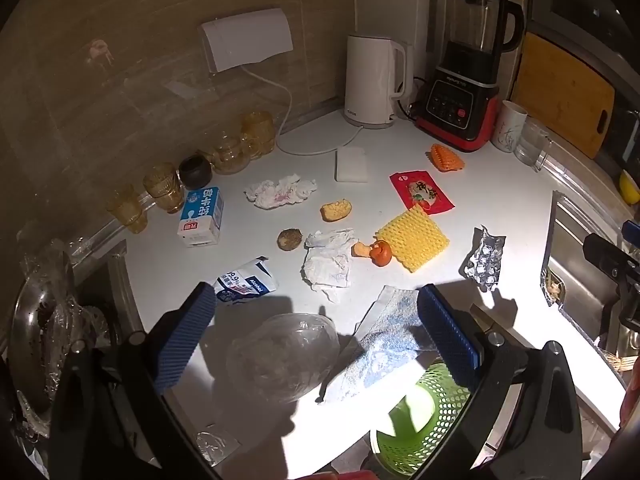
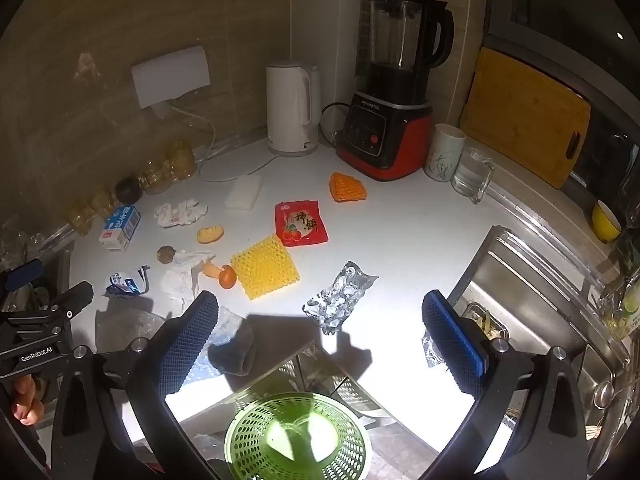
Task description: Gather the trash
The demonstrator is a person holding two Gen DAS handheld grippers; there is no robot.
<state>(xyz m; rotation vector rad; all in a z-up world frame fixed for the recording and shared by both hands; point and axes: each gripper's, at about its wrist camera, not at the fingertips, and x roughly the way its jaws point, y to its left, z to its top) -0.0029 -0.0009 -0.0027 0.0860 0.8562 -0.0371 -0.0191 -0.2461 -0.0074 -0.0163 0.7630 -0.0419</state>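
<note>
Trash lies scattered on the white counter (image 1: 500, 184): a yellow foam net (image 1: 412, 238), a red snack packet (image 1: 422, 192), a foil blister pack (image 1: 484, 260), crumpled tissues (image 1: 328, 264), orange peel (image 1: 376, 252), a milk carton (image 1: 202, 216), an alcohol wipe pack (image 1: 246, 280) and a clear plastic bag (image 1: 284, 354). A green perforated bin (image 2: 296, 432) stands below the counter's front edge. My left gripper (image 1: 316, 336) hangs open above the plastic bag and a blue-white wrapper (image 1: 384, 350). My right gripper (image 2: 320, 340) is open over the front edge, near the blister pack (image 2: 340, 298), holding nothing.
At the back stand a white kettle (image 1: 374, 80), a red blender (image 1: 468, 72), a mug (image 1: 508, 126), a glass jug (image 1: 532, 146) and amber glasses (image 1: 164, 186). A steel sink (image 2: 532, 304) is at the right, a cutting board (image 2: 524, 116) leans behind it, and a foil-covered pan (image 1: 36, 320) at the left.
</note>
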